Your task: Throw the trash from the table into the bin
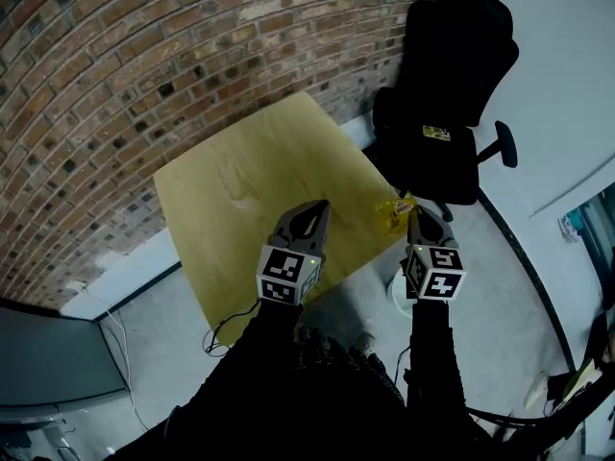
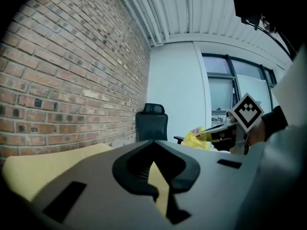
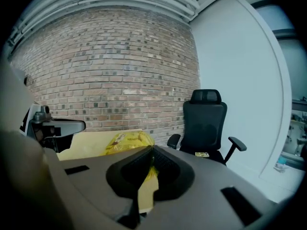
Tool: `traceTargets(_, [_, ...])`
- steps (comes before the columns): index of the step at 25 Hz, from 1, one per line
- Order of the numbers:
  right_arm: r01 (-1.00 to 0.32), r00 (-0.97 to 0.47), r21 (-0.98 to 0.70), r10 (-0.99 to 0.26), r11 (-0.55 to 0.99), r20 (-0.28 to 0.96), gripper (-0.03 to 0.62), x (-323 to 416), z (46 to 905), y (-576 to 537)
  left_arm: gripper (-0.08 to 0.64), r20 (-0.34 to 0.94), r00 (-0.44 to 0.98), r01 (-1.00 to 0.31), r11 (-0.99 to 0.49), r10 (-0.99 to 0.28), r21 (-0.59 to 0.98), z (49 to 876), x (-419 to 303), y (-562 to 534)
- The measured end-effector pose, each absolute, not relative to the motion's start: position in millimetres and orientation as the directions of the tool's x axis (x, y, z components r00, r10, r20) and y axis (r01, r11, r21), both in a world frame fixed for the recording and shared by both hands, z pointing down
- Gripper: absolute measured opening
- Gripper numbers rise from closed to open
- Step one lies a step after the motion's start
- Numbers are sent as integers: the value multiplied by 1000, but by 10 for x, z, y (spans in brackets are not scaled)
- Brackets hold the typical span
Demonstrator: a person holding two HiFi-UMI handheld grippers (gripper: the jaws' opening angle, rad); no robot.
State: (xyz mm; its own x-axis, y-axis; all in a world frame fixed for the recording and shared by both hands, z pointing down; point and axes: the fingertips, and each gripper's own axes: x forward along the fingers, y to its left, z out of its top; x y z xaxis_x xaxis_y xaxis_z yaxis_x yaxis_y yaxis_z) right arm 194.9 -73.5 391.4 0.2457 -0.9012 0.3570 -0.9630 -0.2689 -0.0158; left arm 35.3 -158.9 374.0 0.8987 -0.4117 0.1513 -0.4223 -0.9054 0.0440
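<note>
While left claw sits clenched empty, right claw grips yellow wrapper.

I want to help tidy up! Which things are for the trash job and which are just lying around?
Job: yellow wrapper, right gripper holding it, wooden table.
Lying about: black office chair, small yellow item on its seat, floor cable.

We see a brick wall behind a light wooden table, a black office chair against a white wall, grey floor, windows on the far side
</note>
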Motion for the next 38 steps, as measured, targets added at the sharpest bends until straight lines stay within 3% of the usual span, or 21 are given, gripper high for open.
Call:
traceTargets(21, [-910, 373, -46, -861, -412, 345, 12, 3209, 3989, 682, 5, 182, 950, -264, -964, -254, 33, 3857, 1762, -271])
traceTargets(38, [-860, 449, -67, -813, -506, 371, 12, 3789, 4304, 1297, 5, 245, 960, -154, -987, -137, 48, 4236, 2580, 182])
